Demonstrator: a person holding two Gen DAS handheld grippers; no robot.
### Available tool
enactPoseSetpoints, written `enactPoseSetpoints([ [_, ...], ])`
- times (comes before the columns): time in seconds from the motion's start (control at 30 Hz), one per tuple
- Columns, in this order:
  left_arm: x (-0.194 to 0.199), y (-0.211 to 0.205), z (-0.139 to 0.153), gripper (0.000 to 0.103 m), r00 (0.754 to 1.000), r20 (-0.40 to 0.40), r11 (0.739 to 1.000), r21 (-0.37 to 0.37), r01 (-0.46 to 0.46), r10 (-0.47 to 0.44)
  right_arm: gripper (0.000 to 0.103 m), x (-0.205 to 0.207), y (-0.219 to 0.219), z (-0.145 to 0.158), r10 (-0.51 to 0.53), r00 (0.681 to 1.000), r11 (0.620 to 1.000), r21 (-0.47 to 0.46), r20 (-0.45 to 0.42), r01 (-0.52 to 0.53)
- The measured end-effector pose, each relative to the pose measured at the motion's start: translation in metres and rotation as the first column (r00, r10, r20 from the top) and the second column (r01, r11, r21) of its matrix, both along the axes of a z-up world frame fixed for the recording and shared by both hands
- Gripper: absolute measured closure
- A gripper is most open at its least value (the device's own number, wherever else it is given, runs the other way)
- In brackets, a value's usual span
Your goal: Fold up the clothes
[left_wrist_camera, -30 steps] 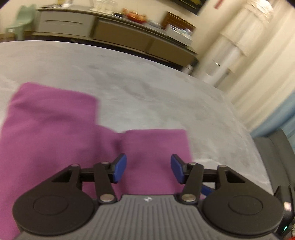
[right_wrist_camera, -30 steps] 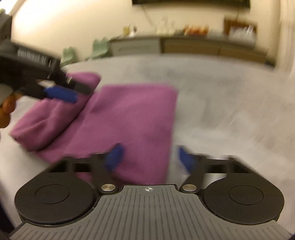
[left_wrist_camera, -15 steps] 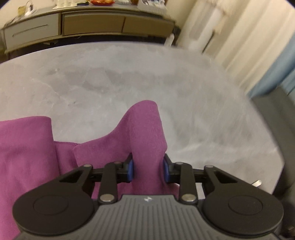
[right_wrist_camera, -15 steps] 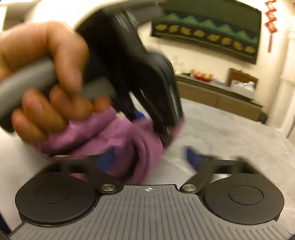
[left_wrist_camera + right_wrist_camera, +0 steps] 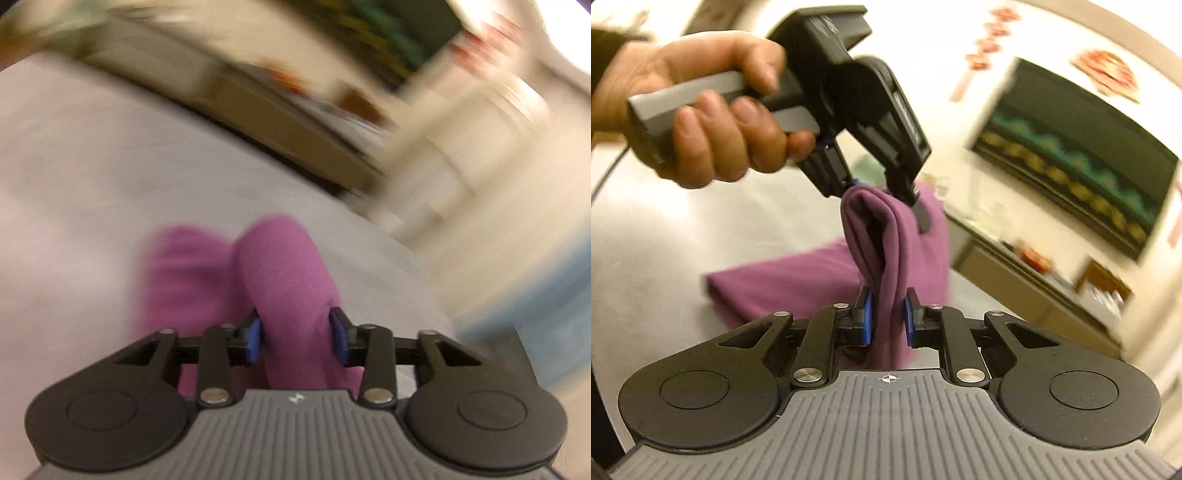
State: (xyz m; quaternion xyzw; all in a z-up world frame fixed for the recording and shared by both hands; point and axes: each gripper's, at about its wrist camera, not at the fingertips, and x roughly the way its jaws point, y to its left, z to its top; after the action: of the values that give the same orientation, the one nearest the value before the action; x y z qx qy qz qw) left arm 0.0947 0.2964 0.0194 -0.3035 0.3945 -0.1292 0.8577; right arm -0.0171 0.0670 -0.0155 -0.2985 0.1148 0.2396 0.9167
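Whereas open before, right hand-held gripper now apparently clamps purple garment.

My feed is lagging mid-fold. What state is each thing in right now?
Left gripper: shut on purple cloth.
Right gripper: shut on purple cloth.
Purple cloth: one end lifted and bunched between both grippers, the rest lying folded on the table.

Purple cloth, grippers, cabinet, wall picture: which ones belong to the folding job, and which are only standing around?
Belongs to the job:
purple cloth
left gripper, shut on it
right gripper, shut on it
hand holding the left gripper

Only around:
cabinet
wall picture
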Motion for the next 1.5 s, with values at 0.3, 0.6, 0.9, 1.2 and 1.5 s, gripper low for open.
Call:
enactPoseSetpoints([
  [0.3, -0.020, 0.034, -0.027, 0.049, 0.995, -0.089, 0.999, -0.006, -0.039, 0.039, 0.088, 0.007, 0.061, -0.055, 0.074, 0.997, 0.947, -0.316, 0.037, -0.059],
  [0.6, -0.014, -0.020, -0.010, 0.049, 0.994, -0.026, 0.994, -0.010, 0.107, -0.108, 0.062, 0.057, -0.045, -0.005, -0.276, 0.951, 0.947, -0.211, -0.138, 0.244],
  [0.9, 0.018, -0.020, -0.022, 0.043, 0.997, -0.046, 0.989, -0.136, 0.052, -0.058, 0.029, 0.016, -0.054, 0.037, -0.204, 0.947, 0.947, 0.194, -0.248, 0.255],
  [1.2, 0.051, -0.018, -0.060, 0.043, 0.987, -0.144, 0.990, -0.126, 0.056, -0.074, 0.064, -0.008, -0.010, 0.000, -0.130, 0.990, 0.987, -0.098, -0.053, 0.124],
  [1.5, 0.049, -0.002, -0.054, 0.042, 0.992, -0.108, 0.979, -0.198, 0.044, -0.066, 0.088, -0.024, 0.008, -0.031, -0.048, 0.995, 0.937, -0.341, 0.086, 0.075],
])
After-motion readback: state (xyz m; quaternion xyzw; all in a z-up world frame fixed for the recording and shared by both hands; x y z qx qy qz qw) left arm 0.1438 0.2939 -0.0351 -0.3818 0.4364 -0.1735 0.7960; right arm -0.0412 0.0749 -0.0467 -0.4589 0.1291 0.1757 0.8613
